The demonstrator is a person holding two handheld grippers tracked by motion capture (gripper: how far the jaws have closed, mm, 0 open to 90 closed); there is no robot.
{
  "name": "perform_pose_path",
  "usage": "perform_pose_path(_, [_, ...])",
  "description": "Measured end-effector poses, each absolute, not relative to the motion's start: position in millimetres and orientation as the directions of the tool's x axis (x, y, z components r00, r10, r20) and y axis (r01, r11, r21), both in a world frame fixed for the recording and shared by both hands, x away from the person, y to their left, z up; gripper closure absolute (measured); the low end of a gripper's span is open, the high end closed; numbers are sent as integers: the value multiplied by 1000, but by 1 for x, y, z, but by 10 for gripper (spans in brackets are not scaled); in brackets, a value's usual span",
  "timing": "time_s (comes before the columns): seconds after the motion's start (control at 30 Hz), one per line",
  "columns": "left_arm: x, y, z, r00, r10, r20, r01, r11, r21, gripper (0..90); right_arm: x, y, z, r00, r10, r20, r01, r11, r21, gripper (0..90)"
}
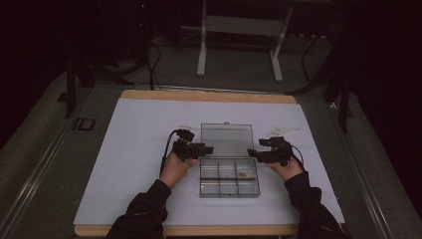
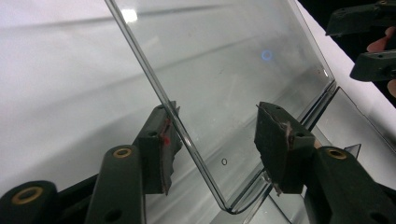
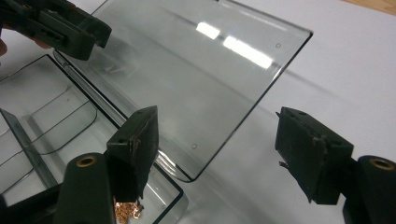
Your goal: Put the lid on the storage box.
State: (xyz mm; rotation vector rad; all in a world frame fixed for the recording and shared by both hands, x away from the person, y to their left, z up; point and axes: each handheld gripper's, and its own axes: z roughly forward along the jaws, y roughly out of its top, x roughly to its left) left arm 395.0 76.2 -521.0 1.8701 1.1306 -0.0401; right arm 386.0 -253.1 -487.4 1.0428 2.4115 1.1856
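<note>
Up close, the left gripper (image 2: 212, 140) straddles the lid (image 2: 224, 84) edge.

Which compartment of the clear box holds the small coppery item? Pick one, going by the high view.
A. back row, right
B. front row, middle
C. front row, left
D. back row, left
A: in the high view the small coppery item lies in the right compartment of the back row of the clear box, on the side of the right gripper, near the raised lid.
</note>
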Motion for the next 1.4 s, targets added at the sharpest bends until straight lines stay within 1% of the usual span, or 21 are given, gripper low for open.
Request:
perform_pose_path(0.17, [392, 78, -517, 589, 689, -424, 694, -162, 702, 555, 390, -251, -491, -707, 700, 101, 505, 399, 766, 318])
perform_pose_path(0.23, [391, 78, -515, 593, 691, -413, 686, -166, 709, 570, 391, -251, -492, -707, 700, 103, 507, 400, 763, 338])
perform_pose_path(0.33, [389, 78, -513, 597, 695, -400, 677, -169, 716, 582, 391, -250, -492, -709, 697, 110, 510, 397, 763, 344])
perform_pose_path(0.53, [387, 79, -511, 606, 694, -388, 664, -172, 728, 612, 392, -249, -493, -713, 691, 117, 513, 401, 759, 400])
perform_pose_path(0.6, [386, 79, -510, 608, 695, -385, 660, -173, 731, 629, 392, -248, -493, -722, 682, 120, 510, 406, 758, 457])
perform_pose_path(0.9, [381, 81, -505, 621, 695, -362, 636, -177, 751, 679, 388, -248, -489, -722, 684, 102, 493, 405, 770, 609])
perform_pose_path(1.07, [378, 82, -504, 633, 691, -350, 620, -182, 763, 685, 386, -248, -487, -728, 682, 66, 471, 428, 771, 647])
perform_pose_path(1.17, [377, 83, -503, 646, 683, -340, 603, -182, 777, 684, 384, -248, -485, -733, 678, 49, 460, 442, 770, 651])
perform_pose_path(1.4, [374, 85, -500, 662, 674, -328, 583, -186, 791, 684, 381, -250, -481, -738, 673, 41, 448, 444, 776, 681])
